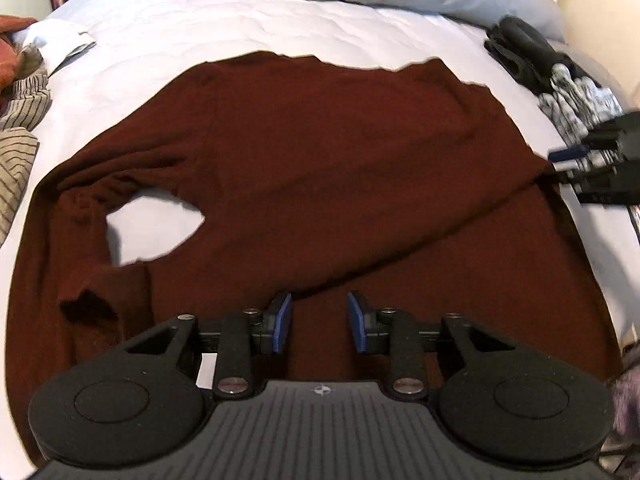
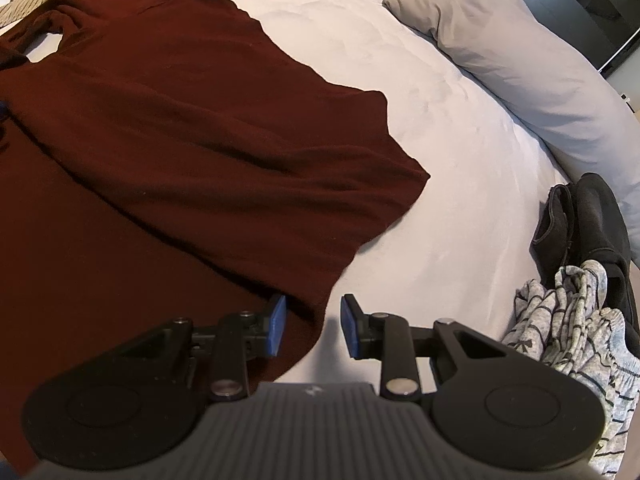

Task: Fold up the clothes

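— Sweater [image 1: 320,184]?
— Spread on the bed [image 1: 224,20], one side folded across.
— Jaws?
— Left gripper [image 1: 319,322] and right gripper [image 2: 313,326] both spread, empty, over its near edge.

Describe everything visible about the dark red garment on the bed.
The dark red garment is a soft, knit-looking top spread mostly flat on the white bed cover. One sleeve is folded diagonally across the body; the other loops, leaving a gap of sheet. Both grippers, left and right, are open at its near edge, gripping nothing.
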The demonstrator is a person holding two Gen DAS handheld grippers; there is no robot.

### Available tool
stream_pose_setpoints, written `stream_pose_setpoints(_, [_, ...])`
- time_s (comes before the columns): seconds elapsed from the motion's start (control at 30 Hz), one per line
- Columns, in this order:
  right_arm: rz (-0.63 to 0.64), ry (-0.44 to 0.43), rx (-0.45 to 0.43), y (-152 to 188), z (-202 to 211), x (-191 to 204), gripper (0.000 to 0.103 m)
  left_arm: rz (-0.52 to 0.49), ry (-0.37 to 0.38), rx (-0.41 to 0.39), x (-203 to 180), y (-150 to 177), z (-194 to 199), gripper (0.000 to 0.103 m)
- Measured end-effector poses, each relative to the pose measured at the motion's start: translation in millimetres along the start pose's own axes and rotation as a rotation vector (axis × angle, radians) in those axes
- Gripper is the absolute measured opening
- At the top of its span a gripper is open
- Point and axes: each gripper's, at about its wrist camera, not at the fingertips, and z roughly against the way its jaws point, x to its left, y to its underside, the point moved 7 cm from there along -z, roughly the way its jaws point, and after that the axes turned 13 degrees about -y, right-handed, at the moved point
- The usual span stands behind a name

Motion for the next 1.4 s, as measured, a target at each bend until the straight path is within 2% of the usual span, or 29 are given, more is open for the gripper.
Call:
stream_pose_setpoints(0.2, [-0.010, -0.006, -0.013, -3.2, 0.7, -3.1, 0.033, 0.070, 0.018, -0.087, 6.4, -30.4, -3.1, 0.026])
stream_pose_setpoints(0.43, [0.018, -0.029, -0.027, -4.2, 3.0, 2.2, 0.032, 0.139, -0.017, -0.093, 12.4, -45.3, -18.5, 0.026])
stream_pose_setpoints(0.6, [0.099, -0.057, -0.062, -10.8, 9.5, 16.0, 0.033, 0.061, -0.005, -0.133, -2.3, -48.9, -2.8, 0.026])
stream_pose_setpoints(0.77, [0.186, -0.113, -0.079, -17.2, 9.0, 38.1, 0.033, -0.041, 0.009, -0.115, -12.0, -37.2, 8.1, 0.026])
stream_pose_setpoints(0.87, [0.240, -0.156, -0.092, -21.8, 9.3, 54.9, 0.033, -0.122, -0.014, -0.111, -14.0, -26.0, 12.9, 0.029])
stream_pose_setpoints(0.93, [0.272, -0.188, -0.103, -25.7, 9.6, 66.9, 0.033, -0.156, -0.024, -0.106, -13.0, -18.1, 15.2, 0.036])
stream_pose_setpoints(1.13, [0.384, -0.289, -0.117, -42.2, 5.6, 109.3, 0.033, -0.169, 0.011, -0.079, -7.7, -0.6, 20.1, 0.037])
stream_pose_setpoints(1.17, [0.396, -0.307, -0.118, -45.8, 4.3, 115.1, 0.031, -0.174, 0.024, -0.073, -7.8, 1.6, 20.9, 0.037])
stream_pose_setpoints(1.23, [0.404, -0.364, -0.106, -53.1, 1.3, 126.7, 0.019, -0.184, 0.048, -0.051, -8.4, 6.0, 19.5, 0.036])
stream_pose_setpoints(1.33, [0.394, -0.445, -0.072, -61.4, -3.9, 140.8, 0.018, -0.169, 0.062, -0.042, -6.1, 6.6, 15.7, 0.036])
stream_pose_setpoints(1.4, [0.385, -0.458, -0.051, -64.9, -8.9, 145.5, 0.018, -0.138, 0.058, -0.054, -2.3, 3.2, 12.8, 0.036])
